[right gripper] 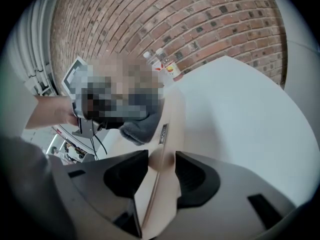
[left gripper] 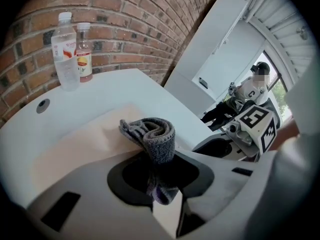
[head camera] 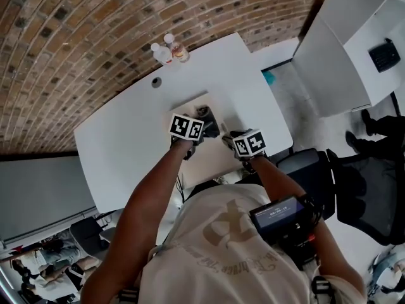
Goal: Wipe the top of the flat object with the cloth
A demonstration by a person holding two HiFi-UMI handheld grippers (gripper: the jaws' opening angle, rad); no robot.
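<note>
A flat beige board (head camera: pixel 212 152) lies on the white table (head camera: pixel 126 132). My left gripper (head camera: pixel 209 126) hovers over the board's middle, shut on a folded grey cloth (head camera: pixel 204 113). In the left gripper view the cloth (left gripper: pixel 152 134) stands up between the jaws of that gripper (left gripper: pixel 160 176), above the board (left gripper: pixel 85 139). My right gripper (head camera: pixel 226 138) sits at the board's right edge. In the right gripper view its jaws (right gripper: pixel 162 166) are closed on the thin edge of the board (right gripper: pixel 167 134), and the cloth (right gripper: pixel 137 129) shows just beyond.
Two bottles (head camera: pixel 168 50) stand at the table's far edge, near the brick wall. A round cable hole (head camera: pixel 155 82) lies left of the board. White cabinets (head camera: pixel 335 56) and a black chair (head camera: pixel 373 189) stand to the right of the table.
</note>
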